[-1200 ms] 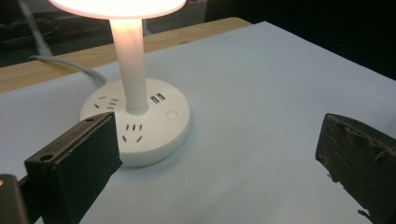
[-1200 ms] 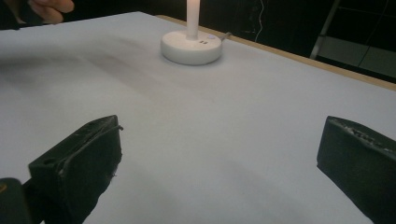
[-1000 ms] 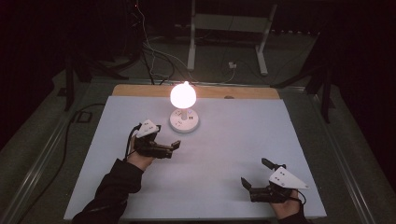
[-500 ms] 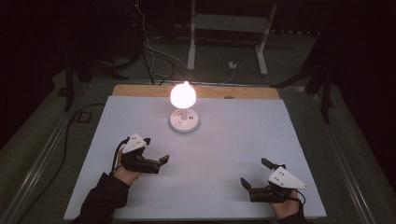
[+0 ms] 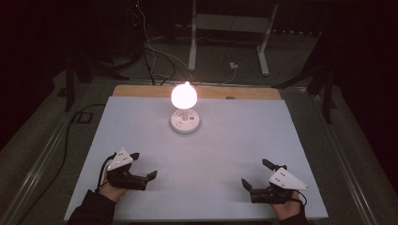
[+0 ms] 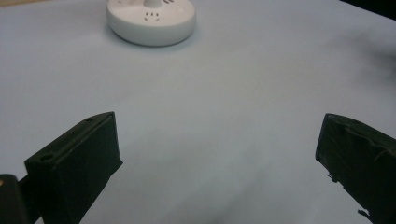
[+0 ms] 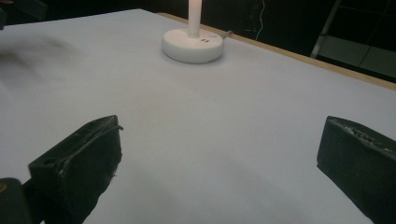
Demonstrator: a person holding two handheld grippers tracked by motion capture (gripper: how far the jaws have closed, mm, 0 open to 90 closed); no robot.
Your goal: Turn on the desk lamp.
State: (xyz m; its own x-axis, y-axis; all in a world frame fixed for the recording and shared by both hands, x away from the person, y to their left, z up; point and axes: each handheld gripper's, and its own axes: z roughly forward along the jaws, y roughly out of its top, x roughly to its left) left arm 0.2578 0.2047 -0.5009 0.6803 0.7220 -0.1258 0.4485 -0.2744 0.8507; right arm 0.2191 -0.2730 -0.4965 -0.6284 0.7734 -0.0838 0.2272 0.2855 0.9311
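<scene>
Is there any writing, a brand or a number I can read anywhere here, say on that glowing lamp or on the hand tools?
No text can be read in any view.
Lamp base: small dark marks on top, no letters or numbers legible; in the left gripper view they look like slots or dots, not writing.
Left gripper and right gripper: dots on their grey plates, no label visible.
White table: plain, unmarked.

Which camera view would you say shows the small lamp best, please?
The high view: there the lamp shows whole, with glowing shade, stem and round white base. The left gripper view cuts it to the base. The right gripper view shows base and lower stem, with the shade out of frame.
</scene>
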